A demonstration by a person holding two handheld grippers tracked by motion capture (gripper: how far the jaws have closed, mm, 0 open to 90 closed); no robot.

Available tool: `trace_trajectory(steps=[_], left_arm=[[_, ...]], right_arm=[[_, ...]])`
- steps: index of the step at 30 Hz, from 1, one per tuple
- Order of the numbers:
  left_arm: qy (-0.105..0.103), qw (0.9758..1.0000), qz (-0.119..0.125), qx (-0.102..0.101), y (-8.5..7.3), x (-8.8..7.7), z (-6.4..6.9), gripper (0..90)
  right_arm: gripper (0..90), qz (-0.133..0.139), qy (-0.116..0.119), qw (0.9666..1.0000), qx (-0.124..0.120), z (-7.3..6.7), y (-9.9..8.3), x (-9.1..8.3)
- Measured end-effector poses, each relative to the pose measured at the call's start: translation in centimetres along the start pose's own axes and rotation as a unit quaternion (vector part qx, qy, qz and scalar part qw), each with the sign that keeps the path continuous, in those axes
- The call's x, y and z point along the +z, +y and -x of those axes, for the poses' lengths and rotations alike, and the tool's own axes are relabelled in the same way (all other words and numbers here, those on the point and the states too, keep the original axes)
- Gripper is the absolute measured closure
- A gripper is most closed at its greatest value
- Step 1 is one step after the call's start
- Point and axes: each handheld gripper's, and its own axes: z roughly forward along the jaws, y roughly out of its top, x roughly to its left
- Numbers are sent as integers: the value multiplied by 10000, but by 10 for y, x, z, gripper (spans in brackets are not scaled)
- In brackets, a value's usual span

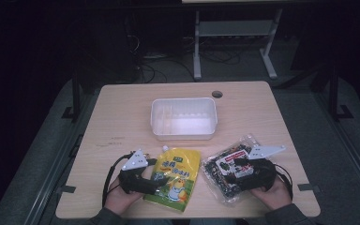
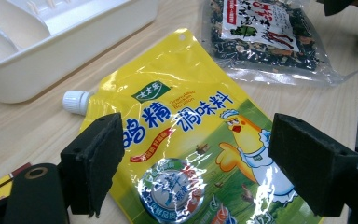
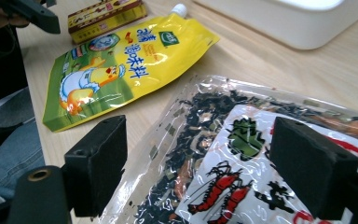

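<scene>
- High view: my left gripper (image 1: 157,180) gapes wide over the yellow pouch (image 1: 175,177), empty; white tub (image 1: 183,118) at twelve o'clock.
- Right gripper (image 1: 232,171), equally wide, holds nothing over the seaweed bag (image 1: 225,176); slick film may slip when squeezed.

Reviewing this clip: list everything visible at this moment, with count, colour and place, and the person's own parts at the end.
table: 1, light wood, fills the middle of the high view
tray: 1, white plastic, empty, centre of the table
spout pouch: 1, yellow and green with a white cap, lying flat on the near edge, left of centre
seaweed packet: 1, clear with dark contents and a white label, lying flat to the right of the pouch
small box: 1, red and yellow, beside the pouch near the left hand
left hand-held gripper: 1, black, jaws open over the pouch
right hand-held gripper: 1, black, jaws open over the packet
hands: 2, at the near edge, each holding a gripper
</scene>
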Motion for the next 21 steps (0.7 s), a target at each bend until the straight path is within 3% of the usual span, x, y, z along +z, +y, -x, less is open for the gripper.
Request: trace_trajectory(steps=[12,21], left_arm=[[-54,10000,7,45,6,3,4,179],[-157,9998,-48,137,18,12,10,181]], right_arm=[[182,83,-286,9994,155,8,0,-19],[188,166,-596,9974,367,21,2,-44]])
